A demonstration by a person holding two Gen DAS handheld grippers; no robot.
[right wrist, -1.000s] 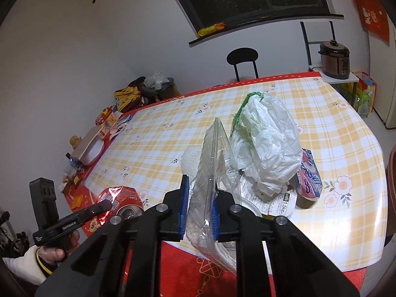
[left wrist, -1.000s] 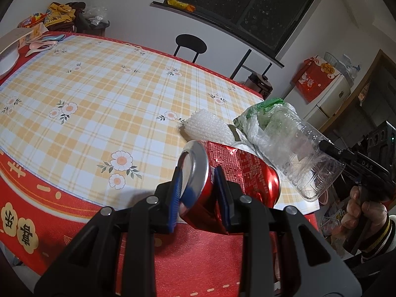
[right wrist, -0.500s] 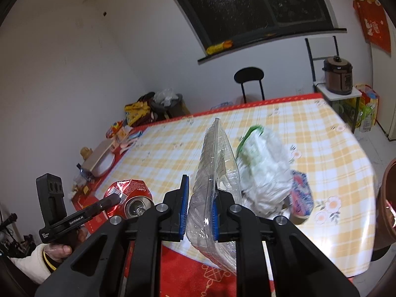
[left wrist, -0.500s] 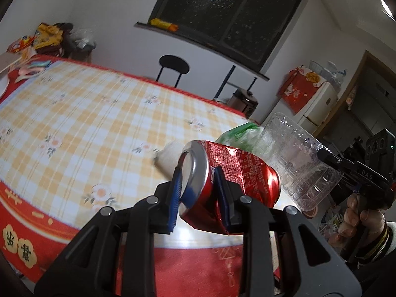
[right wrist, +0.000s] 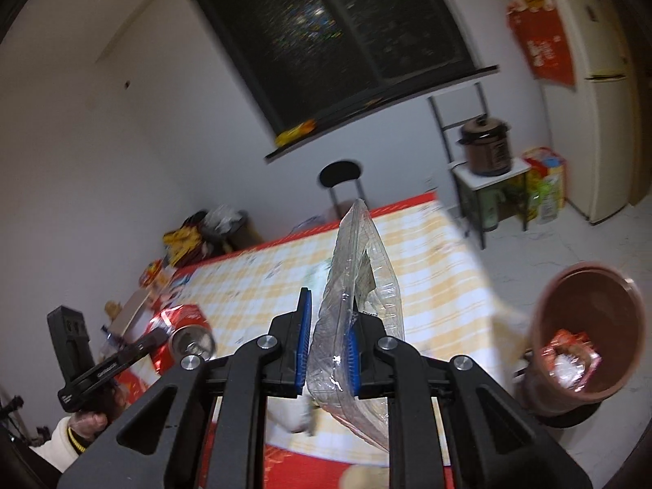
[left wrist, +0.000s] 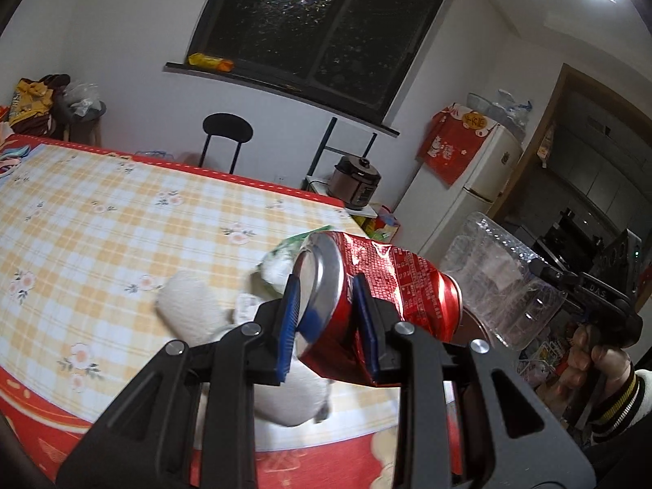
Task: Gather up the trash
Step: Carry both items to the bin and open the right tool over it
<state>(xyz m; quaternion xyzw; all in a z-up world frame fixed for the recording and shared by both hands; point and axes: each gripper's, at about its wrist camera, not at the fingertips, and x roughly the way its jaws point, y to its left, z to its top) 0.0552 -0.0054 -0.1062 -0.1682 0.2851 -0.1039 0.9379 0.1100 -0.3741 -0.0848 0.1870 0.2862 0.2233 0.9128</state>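
The left gripper (left wrist: 326, 318) clamps a crushed red can (left wrist: 379, 293) above the checked table (left wrist: 102, 220), the right gripper (right wrist: 328, 346) pinches a flattened clear plastic container (right wrist: 358, 285) — both near the brown bin (right wrist: 587, 326).

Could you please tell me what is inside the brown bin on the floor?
The brown bin holds a crumpled red and white wrapper. Its near wall hides the bottom.

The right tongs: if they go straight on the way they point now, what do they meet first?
Probably the checked tabletop beyond the clear plastic container that the right tongs hold; depth is unclear. The brown bin lies off to the right.
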